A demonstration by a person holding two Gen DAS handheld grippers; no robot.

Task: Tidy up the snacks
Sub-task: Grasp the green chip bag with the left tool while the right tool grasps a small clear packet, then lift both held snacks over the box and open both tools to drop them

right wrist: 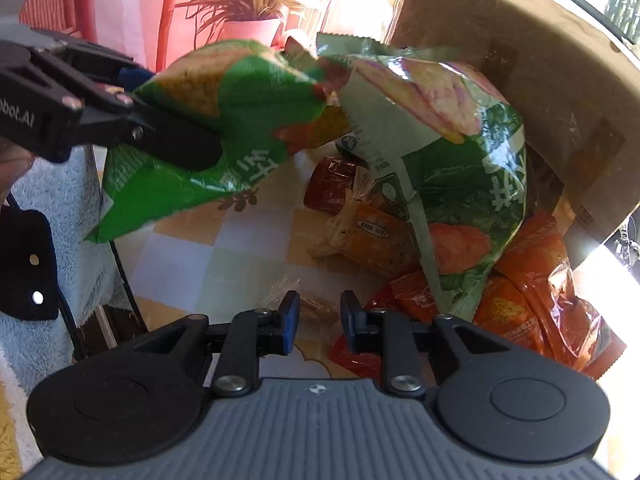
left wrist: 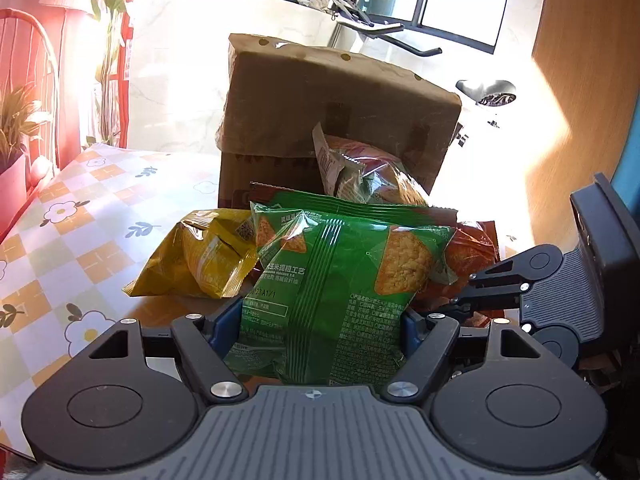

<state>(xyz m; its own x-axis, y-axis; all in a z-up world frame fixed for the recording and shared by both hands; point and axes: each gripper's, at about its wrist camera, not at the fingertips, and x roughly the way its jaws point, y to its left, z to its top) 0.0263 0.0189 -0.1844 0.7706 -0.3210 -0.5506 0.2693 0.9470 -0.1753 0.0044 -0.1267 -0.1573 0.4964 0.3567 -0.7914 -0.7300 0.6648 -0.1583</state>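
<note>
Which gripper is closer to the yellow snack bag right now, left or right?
Left. The left gripper, holding a green snack bag, sits just beside the yellow snack bag. The right gripper is off over the orange packets on the far side.

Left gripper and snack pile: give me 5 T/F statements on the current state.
1. The left gripper holds a green bag. True.
2. The right gripper grips the green bag too. False: its jaws are nearly shut beside the orange packets, and no bag is seen between them.
3. A cardboard box stands behind the snacks. True.
4. The yellow bag lies on a bare wooden table. False: it rests on a checked tablecloth with flowers.
5. The green bag is lifted clear of the tablecloth in the right wrist view. True.
</note>
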